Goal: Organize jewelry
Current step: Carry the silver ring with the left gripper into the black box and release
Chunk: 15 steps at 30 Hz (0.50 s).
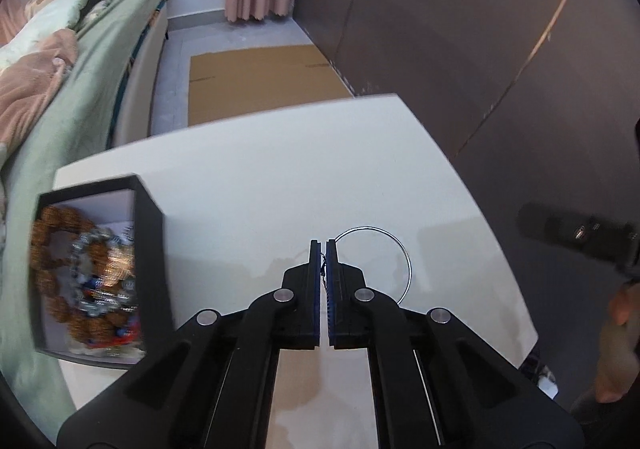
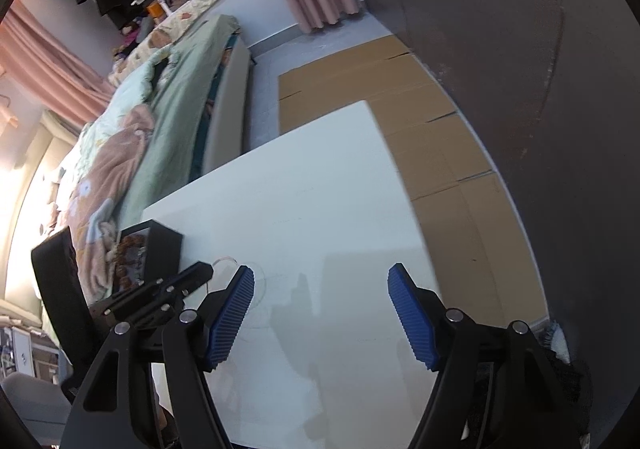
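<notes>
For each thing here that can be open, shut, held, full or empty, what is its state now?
Left claw: shut on the thin silver hoop.
Thin silver hoop: pinched at its left side, the rest of the ring over the white table.
Right claw: open, nothing between its pads.
Black box: open, no lid on it, with bead bracelets inside.

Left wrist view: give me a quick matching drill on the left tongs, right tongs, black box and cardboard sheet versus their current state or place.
Things:
1. left tongs
2. right tongs
3. black box
4. cardboard sheet

States or places:
A. flat on the floor beyond the table
B. shut on a thin silver ring
C. open, nothing between the pads
D. on the white table, holding beaded bracelets

Pairs: 1-B, 2-C, 3-D, 4-A
</notes>
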Motion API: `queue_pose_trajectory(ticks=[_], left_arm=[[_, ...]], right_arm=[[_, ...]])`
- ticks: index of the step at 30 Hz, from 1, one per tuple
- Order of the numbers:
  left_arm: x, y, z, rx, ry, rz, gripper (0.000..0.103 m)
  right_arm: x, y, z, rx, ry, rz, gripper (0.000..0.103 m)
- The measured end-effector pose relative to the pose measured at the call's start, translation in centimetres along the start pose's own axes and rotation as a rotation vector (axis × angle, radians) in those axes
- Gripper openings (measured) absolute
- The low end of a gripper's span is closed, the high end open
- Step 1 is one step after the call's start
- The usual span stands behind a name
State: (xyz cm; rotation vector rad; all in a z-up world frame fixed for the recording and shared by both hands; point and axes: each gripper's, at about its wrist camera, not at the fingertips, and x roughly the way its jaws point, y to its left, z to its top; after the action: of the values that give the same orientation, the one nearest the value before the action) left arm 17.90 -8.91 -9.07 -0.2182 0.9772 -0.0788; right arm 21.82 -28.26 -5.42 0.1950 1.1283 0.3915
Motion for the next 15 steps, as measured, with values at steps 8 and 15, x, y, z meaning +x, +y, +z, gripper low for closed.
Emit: queue_pose_trajectory(ticks=[8, 15], left_arm=[[-4.2, 3.8, 1.1, -0.054, -0.079, 0.008, 0.003], [-6.2, 7.9, 1.2, -0.106, -0.106, 0.042, 0.004]], right_arm=[[0.5, 2.8, -0.1, -0.017, -0.015, 0.08, 0.083], [0.7, 5.4, -0.2, -0.056, -0.036, 0.139, 0.095]])
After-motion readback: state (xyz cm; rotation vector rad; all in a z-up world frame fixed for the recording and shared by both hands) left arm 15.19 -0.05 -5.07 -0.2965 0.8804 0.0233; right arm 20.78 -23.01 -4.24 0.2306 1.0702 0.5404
